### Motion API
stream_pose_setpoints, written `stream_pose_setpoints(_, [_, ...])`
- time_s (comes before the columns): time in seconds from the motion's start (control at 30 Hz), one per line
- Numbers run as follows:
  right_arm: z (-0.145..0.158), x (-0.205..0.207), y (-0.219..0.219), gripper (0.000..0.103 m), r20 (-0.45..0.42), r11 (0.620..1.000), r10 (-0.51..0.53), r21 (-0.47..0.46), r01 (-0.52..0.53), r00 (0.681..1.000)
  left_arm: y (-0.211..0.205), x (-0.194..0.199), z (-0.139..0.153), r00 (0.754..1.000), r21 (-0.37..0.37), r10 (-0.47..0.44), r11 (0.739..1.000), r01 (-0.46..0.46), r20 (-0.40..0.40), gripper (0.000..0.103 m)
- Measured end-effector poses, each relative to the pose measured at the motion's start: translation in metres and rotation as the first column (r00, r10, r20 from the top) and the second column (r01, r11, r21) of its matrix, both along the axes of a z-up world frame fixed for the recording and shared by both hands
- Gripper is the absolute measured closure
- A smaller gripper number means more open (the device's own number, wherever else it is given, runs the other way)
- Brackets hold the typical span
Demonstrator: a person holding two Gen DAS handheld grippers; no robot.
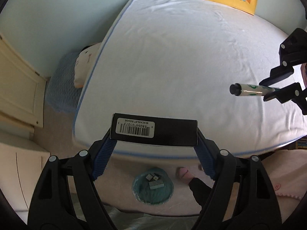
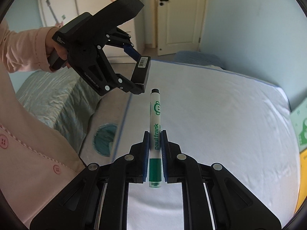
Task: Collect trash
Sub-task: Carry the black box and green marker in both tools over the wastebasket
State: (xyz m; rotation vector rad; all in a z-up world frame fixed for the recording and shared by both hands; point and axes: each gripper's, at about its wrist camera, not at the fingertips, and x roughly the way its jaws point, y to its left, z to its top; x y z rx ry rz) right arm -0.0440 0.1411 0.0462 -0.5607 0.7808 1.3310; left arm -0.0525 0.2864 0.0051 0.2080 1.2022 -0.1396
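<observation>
Black box [image 1: 154, 132] (green-printed white marker [image 2: 155, 126])

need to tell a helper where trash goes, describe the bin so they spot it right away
Start at the big white mattress with blue piping, then look down to the floor beside its edge. The bin there is round, lined with a teal bag, and already has small boxes inside. Nothing else on that floor is teal and round.

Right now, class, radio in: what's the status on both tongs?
Left tongs shut on black box. Right tongs shut on green marker. Teal bin below, path clear.
</observation>
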Motion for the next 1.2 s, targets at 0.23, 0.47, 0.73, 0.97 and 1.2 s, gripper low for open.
stream_pose_setpoints(0.23, [0.005,-0.024,0.051,0.09,0.002,0.991,0.137,0.012,-0.137,0.991,0.046,-0.053,-0.003,0.991,0.005,0.136,0.991,-0.136,-0.014,0.027])
stream_pose_setpoints(0.47, [0.01,-0.047,0.095,0.09,-0.013,0.967,0.255,0.018,-0.255,0.967,0.08,-0.103,-0.009,0.961,0.002,0.274,0.962,-0.274,-0.03,0.027])
stream_pose_setpoints(0.73, [0.007,-0.08,0.145,0.09,-0.05,0.922,0.387,0.019,-0.387,0.921,0.113,-0.16,-0.022,0.901,-0.03,0.429,0.902,-0.431,-0.066,0.027])
stream_pose_setpoints(0.97, [0.01,-0.105,0.177,0.09,-0.075,0.874,0.485,0.014,-0.485,0.872,0.131,-0.209,-0.039,0.839,-0.061,0.533,0.839,-0.541,-0.109,0.027])
stream_pose_setpoints(1.2, [0.01,-0.129,0.202,0.09,-0.083,0.823,0.566,0.011,-0.567,0.82,0.14,-0.247,-0.048,0.778,-0.072,0.614,0.777,-0.625,-0.131,0.027])
